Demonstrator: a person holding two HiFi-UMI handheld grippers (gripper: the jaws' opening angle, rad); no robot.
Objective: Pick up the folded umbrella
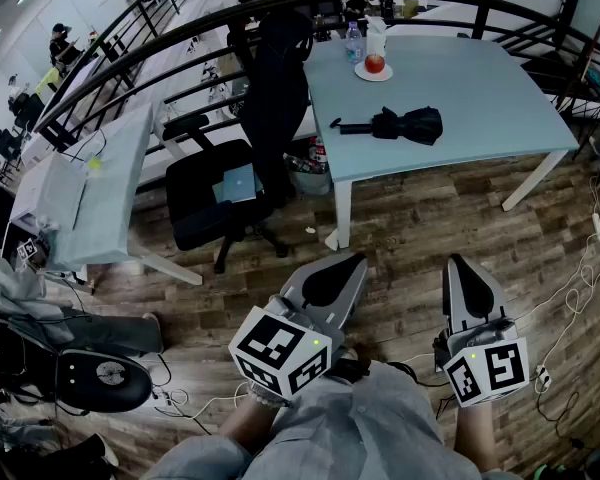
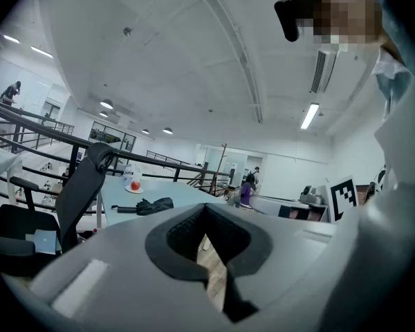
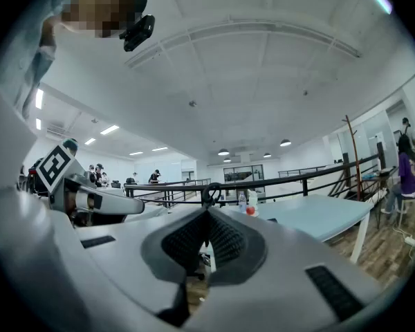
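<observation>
I see left tool (image 1: 356, 260) and right tool (image 1: 453, 261) both pressed together, empty — over the wood floor (image 1: 410, 230), well short of the counter (image 1: 485, 108); folded umbrella (image 1: 408, 124) lies on it, near the apple (image 1: 374, 63)

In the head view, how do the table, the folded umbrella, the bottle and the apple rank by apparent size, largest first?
1. table
2. folded umbrella
3. bottle
4. apple
The bottle only narrowly beats the apple; both stand farthest from the camera.
</observation>
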